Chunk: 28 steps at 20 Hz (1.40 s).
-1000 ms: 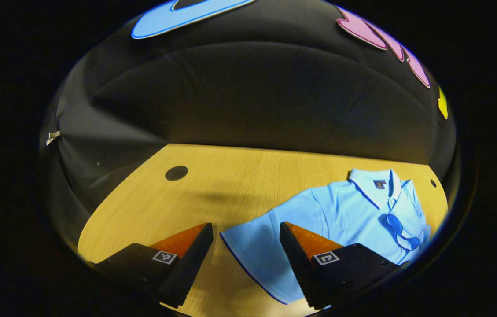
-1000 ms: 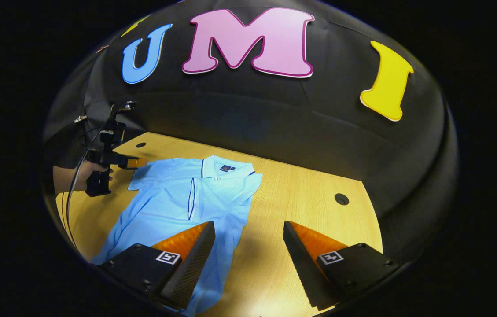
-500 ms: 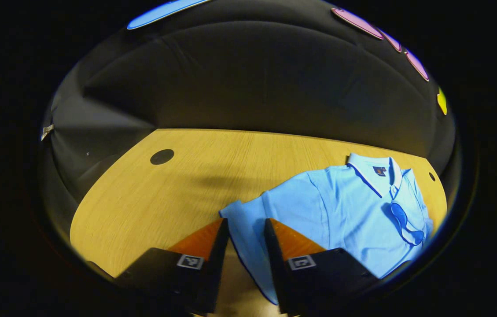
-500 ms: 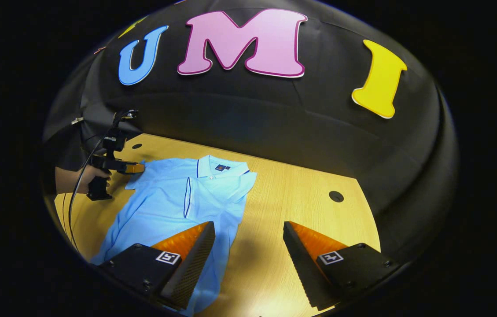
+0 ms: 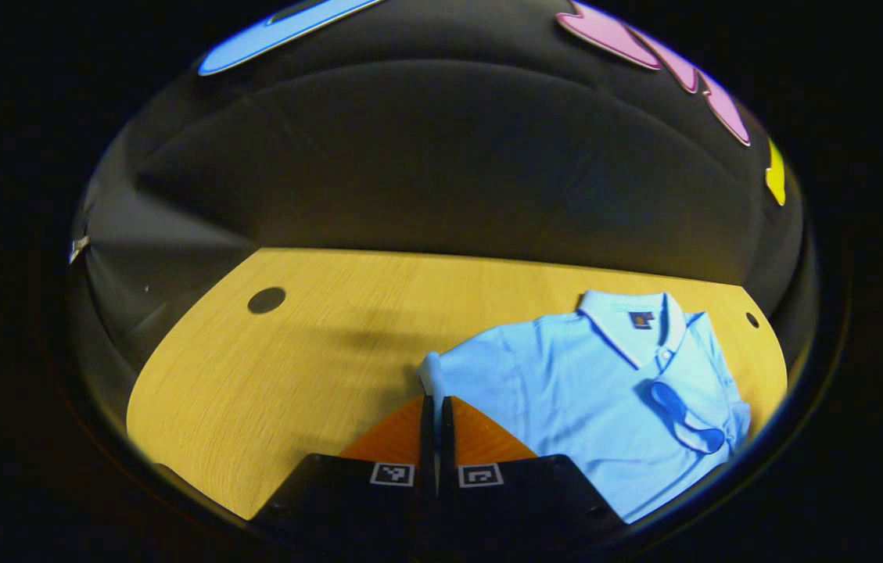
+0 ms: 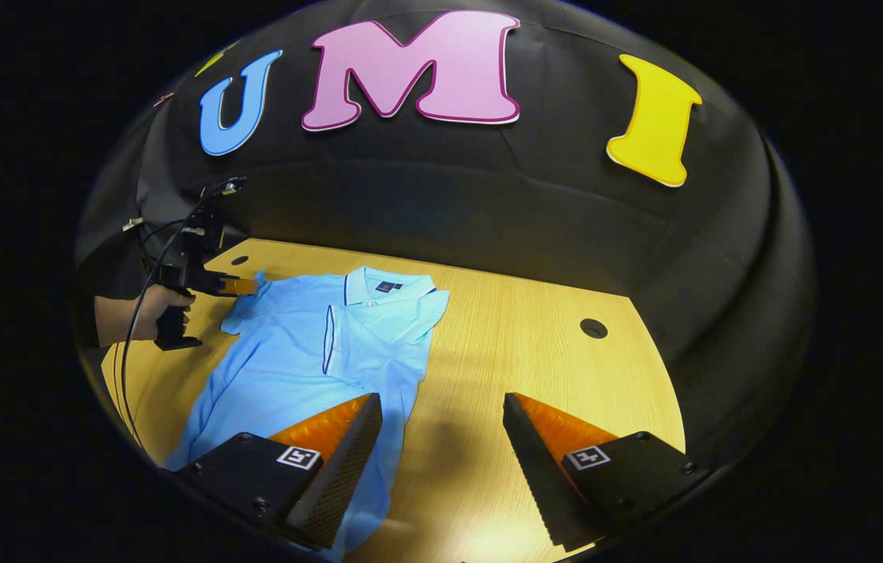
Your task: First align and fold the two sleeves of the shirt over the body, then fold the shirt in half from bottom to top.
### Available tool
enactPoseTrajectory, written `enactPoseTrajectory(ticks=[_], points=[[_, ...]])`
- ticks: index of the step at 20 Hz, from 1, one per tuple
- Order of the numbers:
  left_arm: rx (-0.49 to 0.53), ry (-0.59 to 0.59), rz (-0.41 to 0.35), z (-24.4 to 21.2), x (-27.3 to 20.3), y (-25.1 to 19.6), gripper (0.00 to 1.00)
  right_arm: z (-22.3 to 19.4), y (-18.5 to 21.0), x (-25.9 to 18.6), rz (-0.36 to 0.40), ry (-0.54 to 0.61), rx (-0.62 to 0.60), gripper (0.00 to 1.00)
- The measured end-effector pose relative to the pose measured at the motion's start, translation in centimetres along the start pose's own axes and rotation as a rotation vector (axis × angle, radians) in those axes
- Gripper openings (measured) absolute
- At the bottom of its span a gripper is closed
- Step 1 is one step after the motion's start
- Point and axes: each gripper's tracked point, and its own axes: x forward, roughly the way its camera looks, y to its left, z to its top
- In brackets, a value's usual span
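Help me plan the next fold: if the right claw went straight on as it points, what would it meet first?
Probably bare wooden table: the open right claw points just right of the blue polo shirt. Beyond lies the booth's cloth wall; depth is unclear.

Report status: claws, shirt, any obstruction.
Left claw shut on sleeve. Right claw open, above table beside polo shirt. Other sleeve lies folded over body. No obstruction seen.
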Motion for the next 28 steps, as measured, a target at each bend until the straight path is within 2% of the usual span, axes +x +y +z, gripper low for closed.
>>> enactPoseTrajectory(ticks=[3,6,10,11,12,15,16,19,22,28], points=[[0.074,-0.039,-0.094,2.1,-1.2,-5.7,0.06,-0.3,0.0,-0.4,-0.003,-0.004,0.006,0.98],[0.102,-0.032,-0.176,2.1,-2.0,-11.0,0.06,-0.9,0.0,-0.8,-0.006,0.003,0.010,0.98],[0.086,-0.022,-0.264,1.5,-3.2,-16.0,0.18,-1.7,0.1,-1.5,-0.006,0.006,0.010,0.97],[0.070,-0.023,-0.278,1.5,-3.6,-16.7,0.35,-1.8,0.1,-1.6,-0.005,0.008,0.012,0.97],[0.054,-0.023,-0.286,1.4,-3.9,-17.1,0.43,-2.1,0.2,-1.8,-0.002,0.010,0.017,0.97],[-0.034,-0.029,-0.320,1.5,-6.0,-17.7,0.86,-2.9,0.7,-2.6,0.007,0.017,0.039,0.98],[-0.054,-0.039,-0.315,1.5,-7.1,-17.1,0.96,-3.3,1.1,-3.0,0.014,0.024,0.051,0.98],[-0.082,-0.071,-0.305,0.8,-11.1,-15.3,0.97,-4.9,2.5,-4.5,0.031,0.048,0.092,0.97],[-0.083,-0.065,-0.287,-1.8,-16.3,-13.0,0.98,-7.4,4.3,-6.9,0.037,0.092,0.141,0.98],[-0.025,-0.020,-0.261,-11.2,-27.3,-9.4,0.97,-12.9,8.0,-11.9,0.035,0.174,0.185,0.99]])
